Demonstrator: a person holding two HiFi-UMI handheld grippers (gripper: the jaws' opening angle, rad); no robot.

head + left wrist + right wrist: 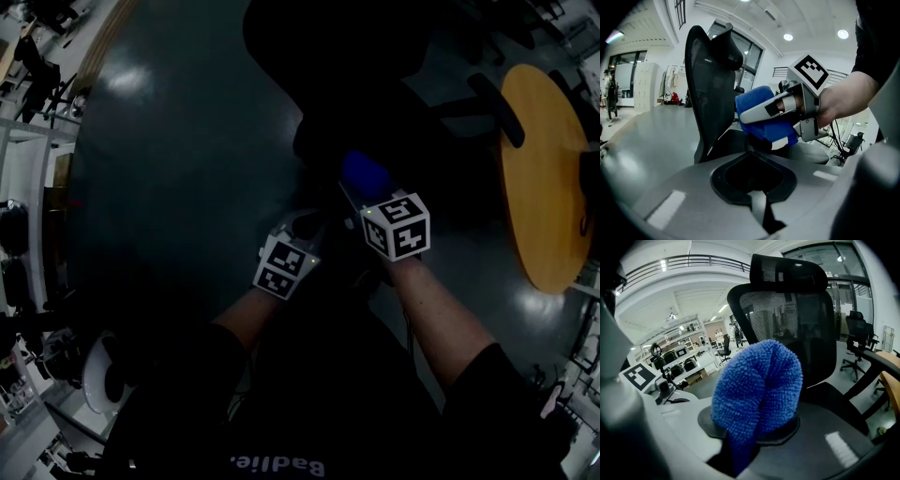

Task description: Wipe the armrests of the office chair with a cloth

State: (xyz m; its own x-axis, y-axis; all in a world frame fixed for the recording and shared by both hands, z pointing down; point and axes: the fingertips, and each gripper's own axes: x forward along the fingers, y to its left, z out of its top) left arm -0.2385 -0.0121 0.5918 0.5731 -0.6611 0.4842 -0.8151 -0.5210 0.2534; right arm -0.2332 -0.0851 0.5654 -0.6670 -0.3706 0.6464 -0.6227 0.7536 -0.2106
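The black mesh office chair [797, 319] stands right in front of me, its backrest [705, 89] upright. My right gripper [373, 199] is shut on a fluffy blue cloth [757, 390], which bulges out between its jaws. In the left gripper view the blue cloth [764, 119] rests down on a dark part of the chair beside the backrest, probably the near armrest, though it is too dark to be sure. The far armrest [876, 359] juts out at the right. My left gripper [302, 230] hangs just left of the right one, jaws together, holding nothing.
A round wooden table [548, 178] stands to the right of the chair. Other office chairs [858, 333] and shelving [684, 357] fill the hall behind. The dark floor [178, 187] lies to the left of the chair.
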